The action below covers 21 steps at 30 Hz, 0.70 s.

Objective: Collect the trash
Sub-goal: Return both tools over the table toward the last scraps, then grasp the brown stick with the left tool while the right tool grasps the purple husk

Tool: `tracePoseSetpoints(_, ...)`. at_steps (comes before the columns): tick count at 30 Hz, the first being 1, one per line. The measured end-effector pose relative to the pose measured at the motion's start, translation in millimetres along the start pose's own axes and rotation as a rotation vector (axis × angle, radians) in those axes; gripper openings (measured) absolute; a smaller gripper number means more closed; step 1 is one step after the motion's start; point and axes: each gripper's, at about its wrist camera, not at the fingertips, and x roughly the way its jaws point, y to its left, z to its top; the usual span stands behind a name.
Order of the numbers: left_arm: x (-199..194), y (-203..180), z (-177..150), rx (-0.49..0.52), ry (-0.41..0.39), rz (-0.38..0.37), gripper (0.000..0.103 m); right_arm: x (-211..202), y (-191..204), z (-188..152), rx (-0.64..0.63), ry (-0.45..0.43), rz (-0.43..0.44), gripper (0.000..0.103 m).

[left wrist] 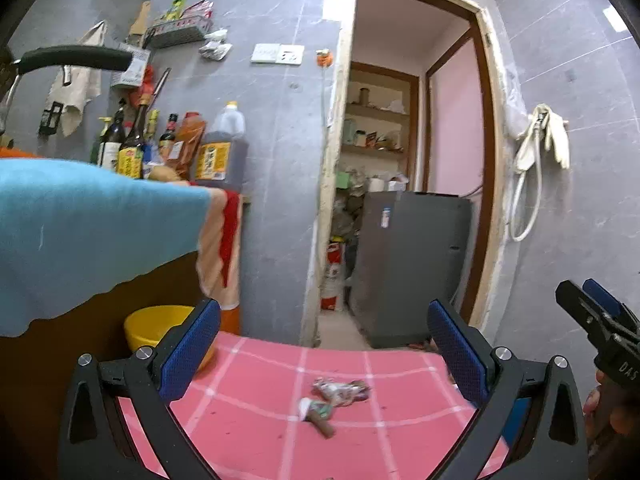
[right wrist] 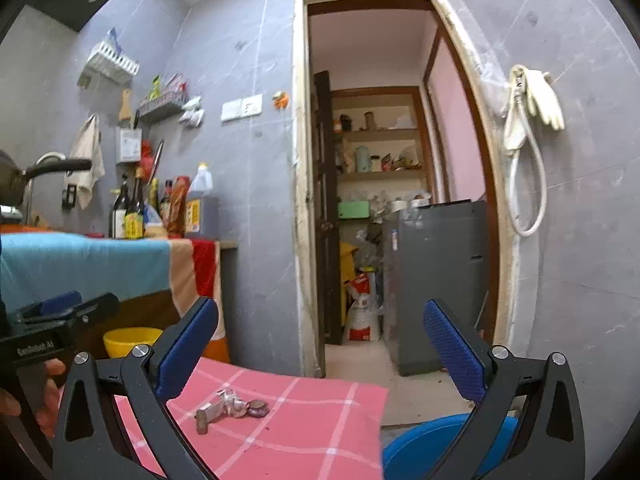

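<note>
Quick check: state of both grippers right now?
Left gripper: open, holding nothing, above the crumpled wrappers on the pink checked cloth.
Right gripper: open, empty.

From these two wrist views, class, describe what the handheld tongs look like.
Both tongs, left and right, have black angular frames with silver bolts and textured blue finger pads. White lettering marks each body: "GenRobot.AI" on the left one's side, partial letters on the right one's.
</note>
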Motion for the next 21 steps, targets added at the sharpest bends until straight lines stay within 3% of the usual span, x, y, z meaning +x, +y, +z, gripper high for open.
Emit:
tracePoseSetpoints(13,35.0,33.8,-43.7,-0.031,0.124,0.065,0.101,51.7,18.2,-42.4,-0.075,0.132,0.070,0.103)
tracePoseSetpoints(21,64.4,39.6,-66.0,-0.031,0.319,-0.003,0.101,90.8,22.6,-58.2,-0.106,0.298,0.128,0.103)
